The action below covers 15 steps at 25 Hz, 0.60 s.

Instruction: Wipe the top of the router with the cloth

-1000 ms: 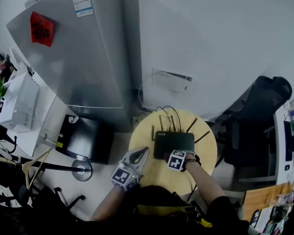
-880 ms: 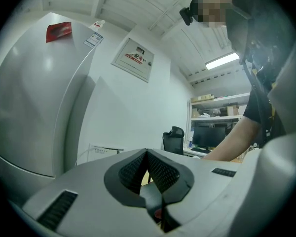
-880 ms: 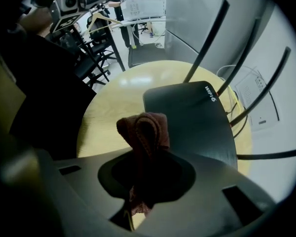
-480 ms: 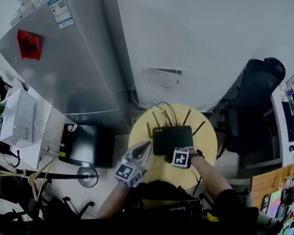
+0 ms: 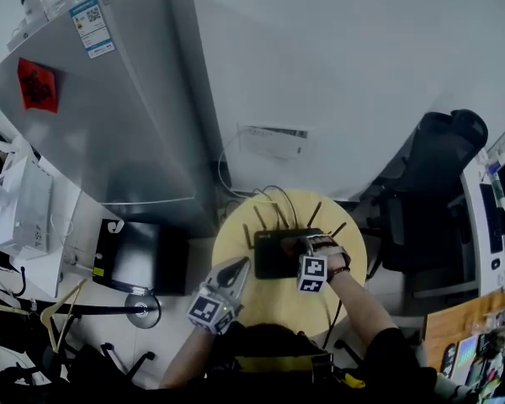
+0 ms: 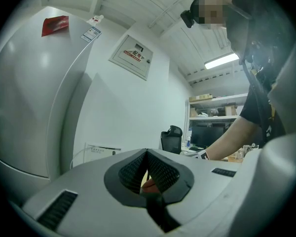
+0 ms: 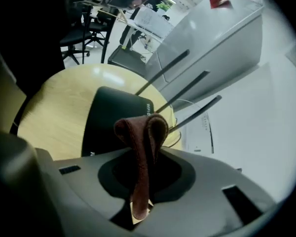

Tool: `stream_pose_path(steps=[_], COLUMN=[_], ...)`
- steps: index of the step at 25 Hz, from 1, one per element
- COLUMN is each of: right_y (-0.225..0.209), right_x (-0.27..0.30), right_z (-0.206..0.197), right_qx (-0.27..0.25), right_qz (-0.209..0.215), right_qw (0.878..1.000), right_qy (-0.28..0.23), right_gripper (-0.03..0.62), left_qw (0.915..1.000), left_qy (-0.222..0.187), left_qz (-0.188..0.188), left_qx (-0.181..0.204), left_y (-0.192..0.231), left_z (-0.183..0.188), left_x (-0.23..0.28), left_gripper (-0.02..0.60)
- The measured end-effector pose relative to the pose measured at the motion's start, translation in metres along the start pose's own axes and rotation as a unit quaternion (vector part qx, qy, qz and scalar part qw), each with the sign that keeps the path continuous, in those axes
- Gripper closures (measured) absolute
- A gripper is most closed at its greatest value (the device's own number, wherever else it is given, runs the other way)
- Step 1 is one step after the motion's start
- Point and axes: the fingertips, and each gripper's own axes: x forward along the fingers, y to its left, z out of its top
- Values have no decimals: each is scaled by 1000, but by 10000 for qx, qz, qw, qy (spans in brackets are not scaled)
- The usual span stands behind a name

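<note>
The right gripper (image 7: 143, 179) pinches a brown cloth (image 7: 147, 128) just above the black router (image 7: 111, 113) on the round wooden worktop (image 7: 56, 110). The left gripper (image 6: 147, 171), jaws pressed together, is at the worktop's left edge.

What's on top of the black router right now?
The right tool, shut on the brown cloth, is over the router's right side. Its left side is bare; the tool hides whether the cloth touches the top.

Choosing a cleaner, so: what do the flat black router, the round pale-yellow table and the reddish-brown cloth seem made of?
Flat black router: likely matte plastic, dull sheen. Round pale-yellow table: wood or wood-look laminate, faint grain, light gloss. Reddish-brown cloth: soft napped fabric, perhaps microfibre, folding limply.
</note>
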Motion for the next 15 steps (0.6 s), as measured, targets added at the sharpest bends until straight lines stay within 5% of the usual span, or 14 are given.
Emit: stream_pose_path(steps=[9, 15], right_y=[-31, -4], right_x=[54, 72], right_z=[-26, -44], right_qx=[143, 419], right_qz=[-375, 266], right_qw=[9970, 9944], right_qy=[657, 934], right_gripper=[534, 534], left_qw=[9986, 9975], left_qy=[105, 221], left_qz=[513, 649], left_qx=[-113, -177], left_y=[25, 30], left_z=[-11, -19], left_x=[-13, -19], left_gripper=[584, 584])
